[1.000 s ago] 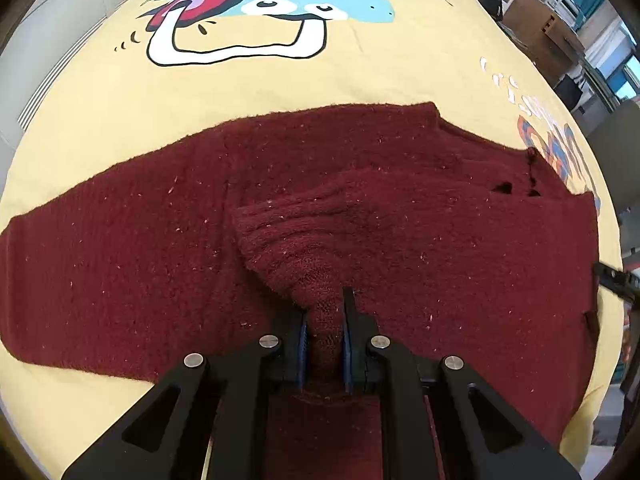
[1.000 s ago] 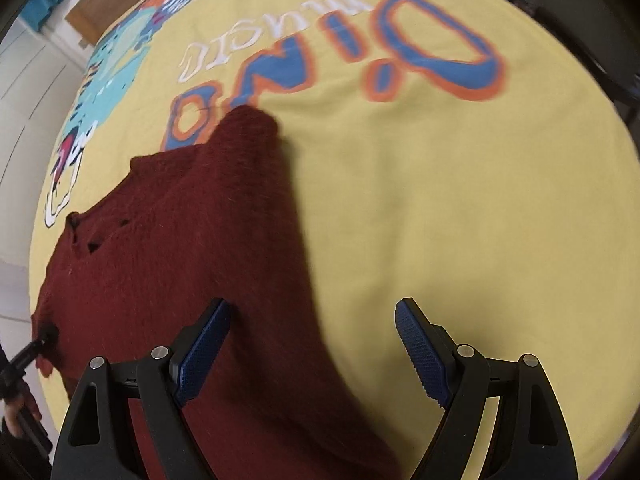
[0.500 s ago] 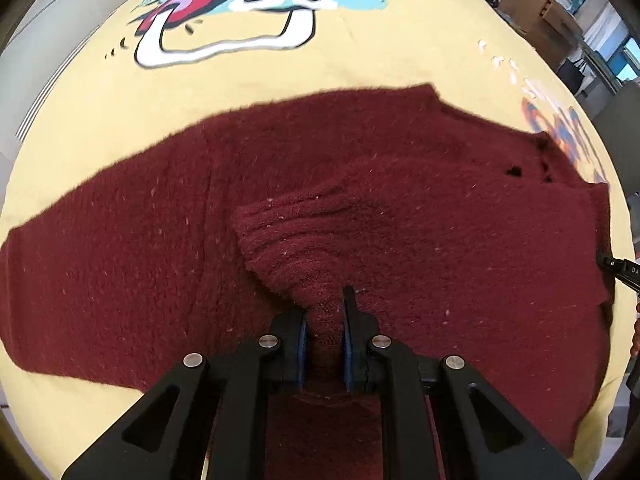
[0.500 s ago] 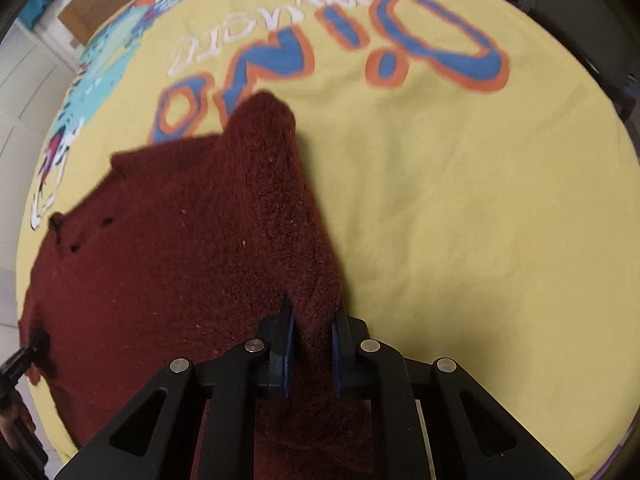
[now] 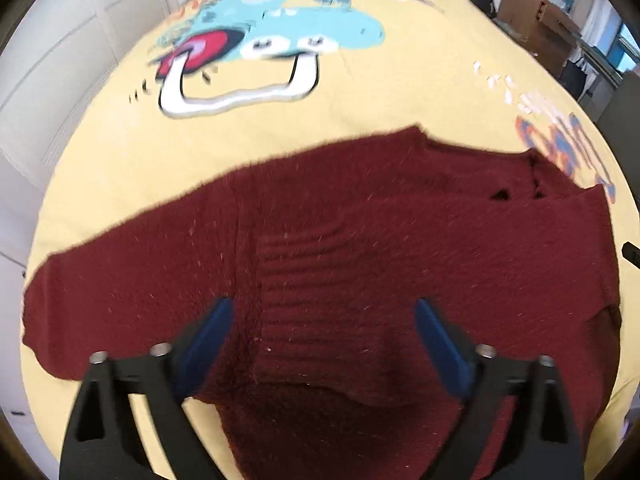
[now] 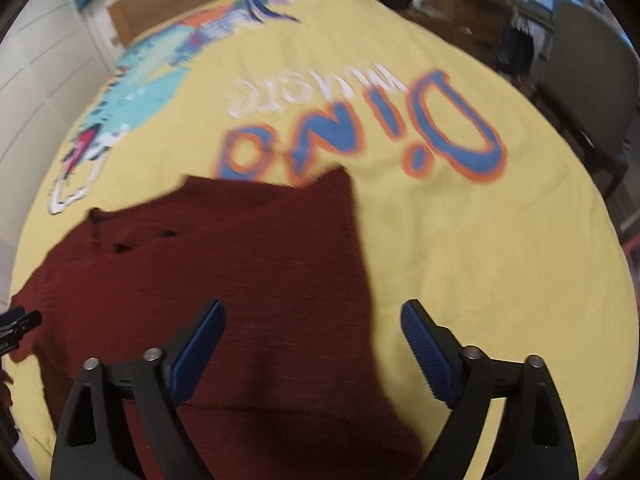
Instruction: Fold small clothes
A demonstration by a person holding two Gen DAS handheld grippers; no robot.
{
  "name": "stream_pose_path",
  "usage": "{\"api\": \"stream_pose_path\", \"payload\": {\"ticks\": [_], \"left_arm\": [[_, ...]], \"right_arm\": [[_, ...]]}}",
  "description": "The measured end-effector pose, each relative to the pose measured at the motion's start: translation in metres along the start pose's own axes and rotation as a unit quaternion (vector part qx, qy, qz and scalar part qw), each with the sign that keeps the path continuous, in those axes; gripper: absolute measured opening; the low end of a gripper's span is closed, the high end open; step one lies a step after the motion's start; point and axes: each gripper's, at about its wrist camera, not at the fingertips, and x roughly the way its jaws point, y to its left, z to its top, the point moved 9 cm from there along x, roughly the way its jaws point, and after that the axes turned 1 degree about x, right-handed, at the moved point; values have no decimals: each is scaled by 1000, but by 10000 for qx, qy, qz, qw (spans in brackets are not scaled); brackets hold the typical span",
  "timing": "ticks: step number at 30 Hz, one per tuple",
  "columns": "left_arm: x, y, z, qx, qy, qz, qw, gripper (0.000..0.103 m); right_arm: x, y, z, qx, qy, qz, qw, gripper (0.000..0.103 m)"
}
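On the left wrist view: dark red knitted sweater lying spread flat across yellow cartoon-print bedspread, one sleeve stretched out left. Left gripper hovering over the ribbed part, blue-padded fingers opening wide, pinching nothing.

Over on the right wrist view: right gripper opening wide too, straddling the sweater's edge, gripping nothing.
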Motion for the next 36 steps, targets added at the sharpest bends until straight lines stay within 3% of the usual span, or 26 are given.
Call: {"api": "stream_pose_path", "payload": {"ticks": [1, 6, 9, 13, 19, 24, 27, 36], "left_arm": [[-4, -2, 1, 58, -26, 78, 9999, 99], [-17, -40, 7, 502, -390, 55, 9980, 102], [-10, -66, 5, 770, -555, -49, 9955, 102], [23, -89, -7, 848, -333, -139, 9957, 102], [63, -71, -34, 745, 51, 23, 9972, 102], [63, -36, -38, 557, -7, -50, 9984, 102], [66, -31, -41, 429, 7, -185, 9989, 102], [66, -33, -39, 403, -64, -74, 9991, 102]], "right_arm": [[-5, 14, 1, -108, -104, 59, 9999, 103], [-7, 73, 6, -451, -412, 387, 9974, 103], [7, 100, -9, -682, -213, 420, 9966, 103], [37, 115, -34, -933, 75, 233, 9953, 103], [66, 78, -54, -940, 339, -206, 9948, 103], [66, 38, -54, -480, 269, -65, 9985, 102], [67, 40, -58, -598, 300, -109, 9977, 102], [71, 46, -62, -546, 454, -110, 9974, 103]]}}
